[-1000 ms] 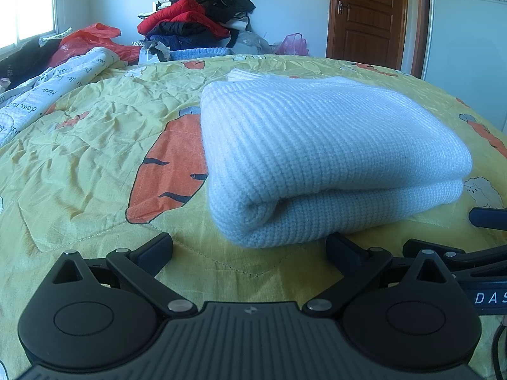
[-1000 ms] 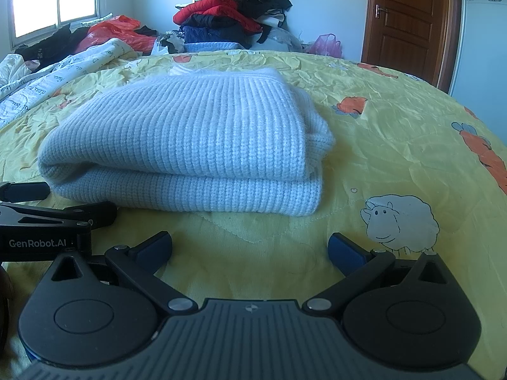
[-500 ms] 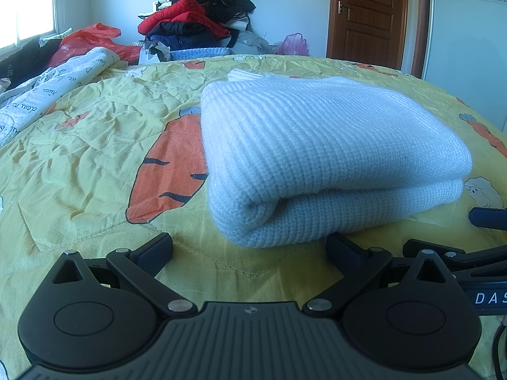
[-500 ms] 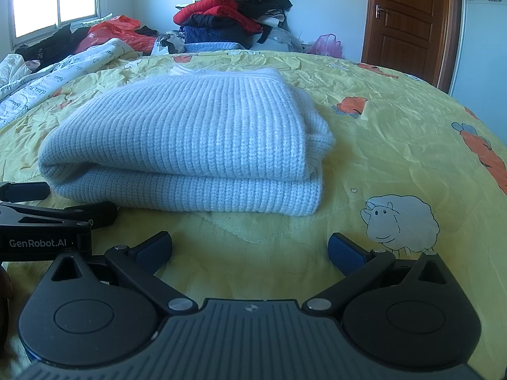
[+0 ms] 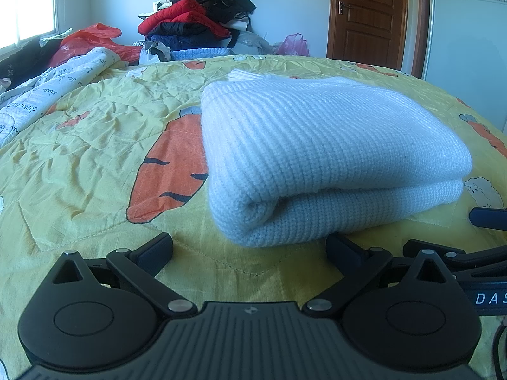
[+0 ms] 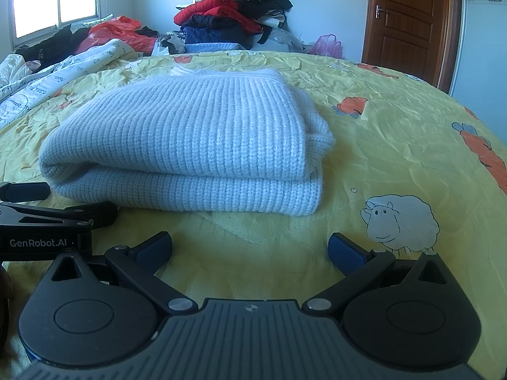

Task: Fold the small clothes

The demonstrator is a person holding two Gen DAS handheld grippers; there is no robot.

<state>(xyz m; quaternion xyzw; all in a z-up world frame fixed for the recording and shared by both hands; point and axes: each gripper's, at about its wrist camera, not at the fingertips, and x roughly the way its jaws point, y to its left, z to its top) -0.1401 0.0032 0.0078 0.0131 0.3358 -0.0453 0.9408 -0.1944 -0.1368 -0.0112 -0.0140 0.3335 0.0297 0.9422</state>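
Note:
A pale blue knitted sweater point(image 5: 317, 145) lies folded in two thick layers on the yellow quilt point(image 5: 88, 145). My left gripper point(image 5: 250, 248) rests low on the quilt just short of the sweater's near left corner, open, nothing between its fingers. In the right wrist view the same sweater point(image 6: 202, 139) lies ahead and to the left. My right gripper point(image 6: 250, 248) sits open on the quilt in front of the sweater's near right edge, holding nothing. Each view catches the other gripper's fingers at its side edge.
The quilt point(image 6: 396, 133) carries carrot and sheep prints. A heap of red and dark clothes point(image 5: 196, 22) stands at the far side, red plastic bags point(image 5: 92, 41) and a printed white bundle point(image 5: 47, 88) at far left. A brown door point(image 5: 367, 15) is at back right.

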